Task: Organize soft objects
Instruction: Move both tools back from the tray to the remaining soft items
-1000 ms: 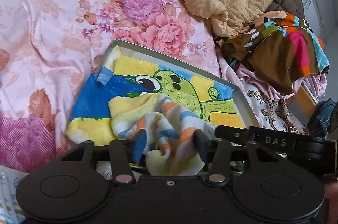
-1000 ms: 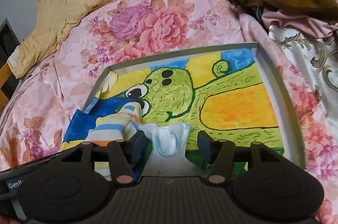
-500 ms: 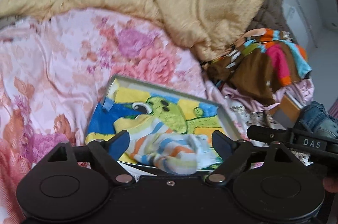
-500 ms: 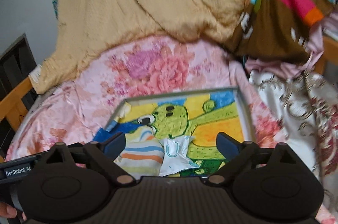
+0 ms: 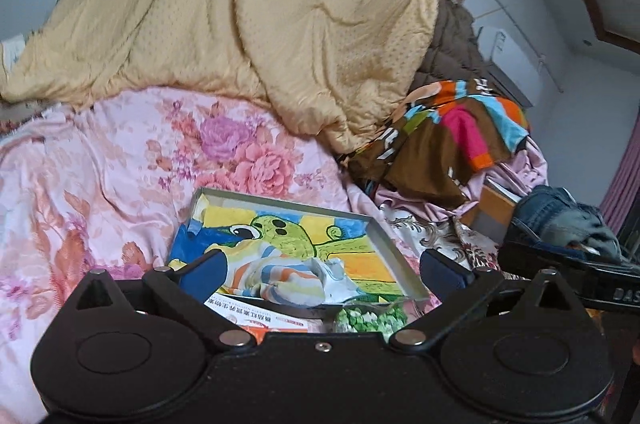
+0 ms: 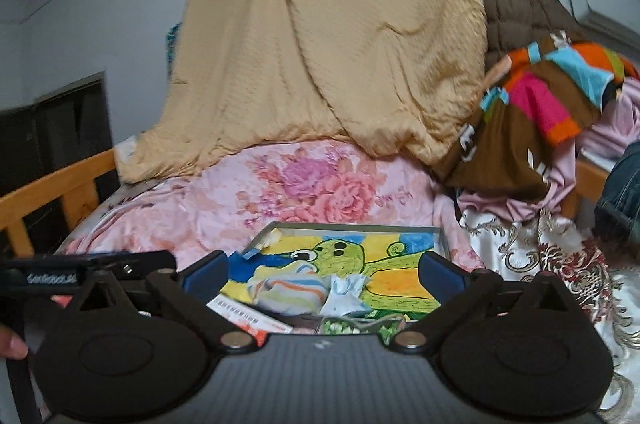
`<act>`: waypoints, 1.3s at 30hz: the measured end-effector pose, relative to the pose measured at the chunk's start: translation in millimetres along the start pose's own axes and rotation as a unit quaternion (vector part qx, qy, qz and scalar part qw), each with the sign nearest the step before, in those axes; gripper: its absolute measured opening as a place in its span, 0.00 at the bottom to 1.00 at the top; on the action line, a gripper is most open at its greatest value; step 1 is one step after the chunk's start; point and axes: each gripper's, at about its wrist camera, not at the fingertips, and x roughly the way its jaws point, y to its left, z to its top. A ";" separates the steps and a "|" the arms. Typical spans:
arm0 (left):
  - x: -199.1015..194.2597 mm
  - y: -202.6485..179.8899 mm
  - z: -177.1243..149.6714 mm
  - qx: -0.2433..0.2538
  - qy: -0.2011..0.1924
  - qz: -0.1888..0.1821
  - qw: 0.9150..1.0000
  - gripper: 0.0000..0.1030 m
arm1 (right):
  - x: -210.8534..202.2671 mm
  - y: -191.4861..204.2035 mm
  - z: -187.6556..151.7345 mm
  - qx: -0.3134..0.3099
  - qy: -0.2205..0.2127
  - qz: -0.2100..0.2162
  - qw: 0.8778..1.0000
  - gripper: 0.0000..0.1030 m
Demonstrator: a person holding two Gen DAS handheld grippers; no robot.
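Note:
A striped sock [image 5: 276, 282] [image 6: 286, 290] and a small white-and-blue sock [image 5: 336, 276] [image 6: 346, 292] lie side by side at the near end of a shallow grey tray [image 5: 390, 248] [image 6: 352, 226] with a green cartoon drawing on its floor. The tray rests on the pink floral bedspread [image 5: 120, 159] [image 6: 280, 183]. My left gripper [image 5: 322, 266] is open and empty, held above and behind the socks. My right gripper [image 6: 322, 266] is open and empty, also back from the tray. The left gripper's body also shows in the right wrist view [image 6: 80, 270].
A yellow quilt [image 5: 248, 7] [image 6: 328, 35] is heaped at the back. A brown striped garment [image 5: 448, 135] [image 6: 536, 95] and pink cloth lie at the right. Jeans [image 5: 560, 220] are at the far right. A wooden bed rail [image 6: 52, 187] runs at the left. Printed packets [image 5: 264, 316] lie just before the tray.
Both grippers opened, let go of the socks in the tray and pulled back and up. The striped sock and the white sock now lie loose in the tray.

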 end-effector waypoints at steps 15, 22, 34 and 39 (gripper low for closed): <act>-66.1 -19.7 -49.3 0.025 -0.007 -0.022 0.999 0.99 | -77.3 24.4 -48.0 -0.032 -0.021 -0.018 0.999 1.00; -73.2 -18.8 -71.8 0.034 0.012 -0.031 0.999 0.99 | -96.5 13.5 -78.7 0.002 0.009 -0.039 0.999 1.00; -66.9 -20.4 -90.2 0.049 0.055 -0.048 0.996 0.99 | -98.1 -4.0 -112.1 0.035 0.072 -0.071 0.994 1.00; -63.2 -29.4 -98.0 0.076 0.068 -0.064 0.993 0.99 | -90.1 -16.6 -116.8 0.062 0.096 -0.095 0.989 1.00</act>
